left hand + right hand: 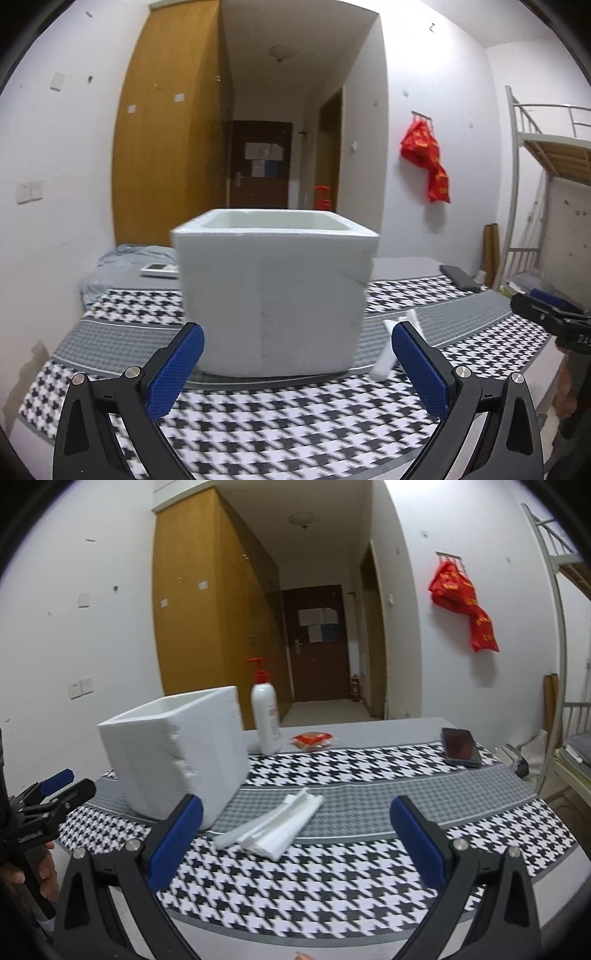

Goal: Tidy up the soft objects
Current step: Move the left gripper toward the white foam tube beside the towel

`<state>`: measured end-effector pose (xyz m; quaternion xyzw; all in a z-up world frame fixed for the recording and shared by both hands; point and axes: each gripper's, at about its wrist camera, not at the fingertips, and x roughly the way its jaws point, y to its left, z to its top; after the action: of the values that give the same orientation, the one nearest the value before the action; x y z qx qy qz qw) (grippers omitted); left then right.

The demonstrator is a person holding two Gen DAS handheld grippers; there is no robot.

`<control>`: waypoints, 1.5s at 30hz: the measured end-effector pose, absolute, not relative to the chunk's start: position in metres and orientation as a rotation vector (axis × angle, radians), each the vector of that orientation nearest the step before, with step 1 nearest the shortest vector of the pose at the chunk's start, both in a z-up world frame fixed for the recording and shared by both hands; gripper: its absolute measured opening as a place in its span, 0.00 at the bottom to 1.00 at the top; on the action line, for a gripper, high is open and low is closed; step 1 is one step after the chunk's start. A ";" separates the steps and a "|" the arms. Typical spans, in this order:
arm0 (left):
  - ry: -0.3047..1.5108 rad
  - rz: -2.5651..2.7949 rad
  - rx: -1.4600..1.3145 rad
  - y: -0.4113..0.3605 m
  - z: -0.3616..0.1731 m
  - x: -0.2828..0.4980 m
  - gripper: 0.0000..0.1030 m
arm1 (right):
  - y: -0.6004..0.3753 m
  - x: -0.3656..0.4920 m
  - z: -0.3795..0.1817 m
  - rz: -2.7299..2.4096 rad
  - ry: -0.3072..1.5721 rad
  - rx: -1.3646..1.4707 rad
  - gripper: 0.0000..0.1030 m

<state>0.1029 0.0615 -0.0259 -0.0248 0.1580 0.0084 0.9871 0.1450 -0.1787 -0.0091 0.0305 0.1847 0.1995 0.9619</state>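
Right tongs (295, 834) are hanging released, nothing in them | foam strips (273, 823) are lying on the desk (369, 882) directly ahead, long axis slanting near-left to far-right | foam box (273, 295) is standing just left | left tongs (297, 363) are facing it, released | right is nearer.

The left wrist camera sat low over the counter (295, 413), looking forward between its own tongs (297, 363) straight at the foam box (273, 295), which stood close and filled the middle of the view. The right wrist camera looked the same general way from further right, between its tongs (297, 840), with the box (173, 760) off to the left and the foam strips (273, 825) near the centre. Both views shared the box, the checked cloth (332, 878), the phone (460, 746), the far door (260, 164) and the red bag (426, 155) on the wall. Each camera caught the other tongs at its edge.
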 end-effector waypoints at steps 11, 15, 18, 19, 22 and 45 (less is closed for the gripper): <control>0.367 -0.117 0.015 0.017 -0.033 0.130 0.99 | -0.202 0.145 -0.018 0.310 0.396 0.081 0.99; 0.385 -0.143 0.028 0.005 -0.034 0.138 0.99 | -0.208 0.142 -0.020 0.286 0.404 0.085 0.99; 0.371 -0.134 0.014 0.003 -0.031 0.140 0.99 | -0.210 0.142 -0.021 0.281 0.409 0.087 0.99; 0.375 -0.137 0.016 0.002 -0.032 0.141 0.99 | -0.210 0.142 -0.022 0.278 0.412 0.084 0.99; 0.407 -0.119 0.054 -0.004 -0.037 0.148 0.99 | -0.211 0.143 -0.023 0.279 0.424 0.076 0.99; 0.738 -0.109 0.142 -0.026 -0.074 0.211 0.92 | -0.209 0.182 -0.057 0.345 0.566 0.071 0.99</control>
<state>0.2107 -0.0258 -0.0744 0.0692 0.3603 -0.0533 0.9287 0.1818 -0.2092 -0.0572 0.0347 0.2776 0.1693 0.9450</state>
